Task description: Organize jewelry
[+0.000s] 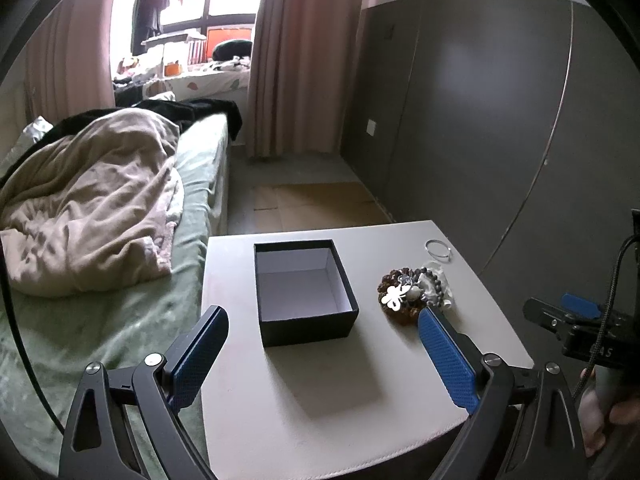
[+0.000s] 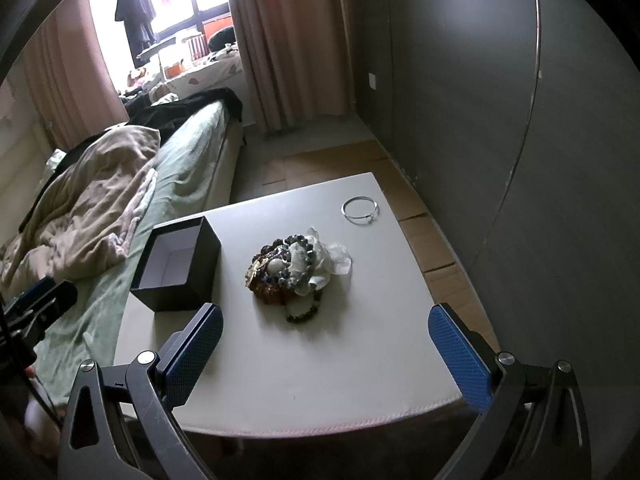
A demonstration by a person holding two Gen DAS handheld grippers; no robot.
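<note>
An open, empty black box [image 1: 304, 292] with a white inside stands on the white table [image 1: 320, 392]; it also shows in the right wrist view [image 2: 176, 264]. A pile of beaded bracelets and trinkets [image 1: 412, 290] lies to its right, seen too in the right wrist view [image 2: 294, 266]. A thin silver bangle [image 1: 438, 249] lies farther back, also in the right wrist view [image 2: 360, 211]. My left gripper [image 1: 322, 350] is open and empty, just in front of the box. My right gripper [image 2: 326, 346] is open and empty, in front of the pile.
A bed [image 1: 120, 312] with a rumpled beige blanket [image 1: 88, 208] adjoins the table's left side. A grey wall [image 1: 500, 120] runs along the right. Curtains [image 1: 300, 52] and a window are at the back. The right gripper shows at the right edge of the left wrist view [image 1: 576, 320].
</note>
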